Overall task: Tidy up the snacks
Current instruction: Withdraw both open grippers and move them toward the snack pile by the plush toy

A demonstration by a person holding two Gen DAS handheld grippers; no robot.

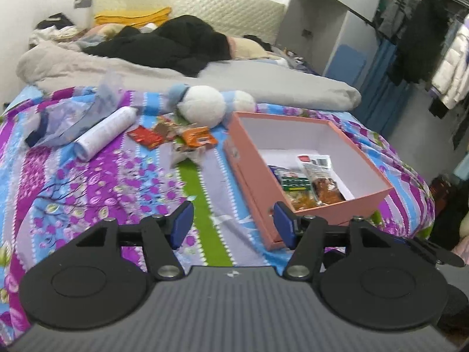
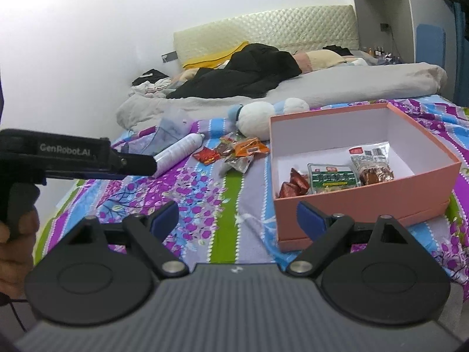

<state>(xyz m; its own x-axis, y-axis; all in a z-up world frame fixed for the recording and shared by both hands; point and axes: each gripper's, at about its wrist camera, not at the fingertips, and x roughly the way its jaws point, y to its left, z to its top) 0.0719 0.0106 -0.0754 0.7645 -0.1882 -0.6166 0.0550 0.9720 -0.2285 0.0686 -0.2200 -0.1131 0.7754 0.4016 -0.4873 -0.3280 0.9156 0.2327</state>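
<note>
A pink box [image 1: 249, 152] [image 2: 351, 214] stands open on the flowered bedspread. Inside lie a green packet [image 2: 334, 177], a brown snack packet [image 2: 372, 167] and red wrapped sweets [image 2: 293, 184]. Loose snacks lie left of the box: a red packet [image 1: 146, 138] [image 2: 206, 155], an orange packet [image 1: 199, 136] [image 2: 249, 146] and a silvery packet [image 1: 187, 154] [image 2: 237, 164]. My left gripper [image 1: 233, 224] hovers open and empty near the box's front left corner. My right gripper [image 2: 237, 218] is open and empty over the bedspread, its right finger in front of the box. A hand holds the left gripper's body [image 2: 88, 158] at far left.
A white spray can [image 1: 105, 132] [image 2: 178, 152] and a crumpled plastic bag [image 1: 67, 117] lie left of the loose snacks. A white and blue plush toy [image 1: 202, 105] [image 2: 258, 117] sits behind them. Beyond are a grey duvet [image 1: 278, 82] and black clothes. Hanging clothes [image 1: 425, 44] stand right of the bed.
</note>
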